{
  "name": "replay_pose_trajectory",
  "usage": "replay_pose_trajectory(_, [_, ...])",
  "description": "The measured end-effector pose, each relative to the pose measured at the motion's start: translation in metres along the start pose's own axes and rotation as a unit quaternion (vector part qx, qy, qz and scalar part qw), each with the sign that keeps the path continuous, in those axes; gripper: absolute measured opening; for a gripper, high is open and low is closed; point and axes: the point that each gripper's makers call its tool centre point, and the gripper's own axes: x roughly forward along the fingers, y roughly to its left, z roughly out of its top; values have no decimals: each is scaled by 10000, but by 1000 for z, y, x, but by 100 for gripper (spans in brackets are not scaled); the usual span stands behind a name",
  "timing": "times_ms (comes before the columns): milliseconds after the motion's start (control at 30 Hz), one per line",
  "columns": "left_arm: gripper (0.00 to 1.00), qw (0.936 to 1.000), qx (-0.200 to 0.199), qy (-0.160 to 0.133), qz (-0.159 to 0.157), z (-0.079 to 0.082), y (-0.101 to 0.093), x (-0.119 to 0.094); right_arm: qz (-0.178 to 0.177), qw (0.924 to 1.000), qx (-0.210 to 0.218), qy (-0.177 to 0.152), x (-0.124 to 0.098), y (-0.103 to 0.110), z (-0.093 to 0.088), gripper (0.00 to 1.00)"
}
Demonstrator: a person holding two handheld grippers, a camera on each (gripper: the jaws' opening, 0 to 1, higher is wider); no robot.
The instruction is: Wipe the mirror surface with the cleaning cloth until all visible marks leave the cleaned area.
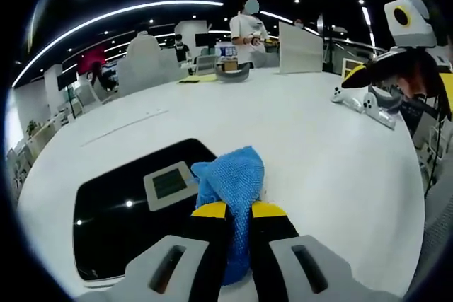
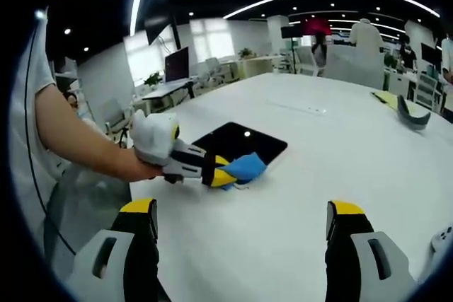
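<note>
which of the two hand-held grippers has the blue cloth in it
The left hand-held gripper: its yellow-tipped jaws are shut on the blue cloth at the mirror's edge. The right hand-held gripper stands wide open above the white table.

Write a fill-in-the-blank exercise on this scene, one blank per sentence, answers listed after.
1. The left gripper has its jaws shut on a crumpled ____ cleaning cloth.
2. The flat dark rectangular mirror lies on a large ____ table.
3. The right gripper has its jaws ____ and holds nothing.
4. The cloth sits at the mirror's edge, and the mirror reflects the ceiling ____.

Missing words: blue; white; open; lights
</note>
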Motion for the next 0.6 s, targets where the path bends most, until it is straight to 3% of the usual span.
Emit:
replay_pose_trajectory(300, [7,9999,110,16,11,0,0,0,-3,10000,23,-17,0,0,0,100])
replay_pose_trajectory(500, [7,9999,-114,69,-99,0,2,1,-17,9999,83,-102,0,-1,3,100])
replay_pose_trajectory(600, [7,9999,49,106,-118,1,1,1,-44,9998,115,-124,-1,-2,3,100])
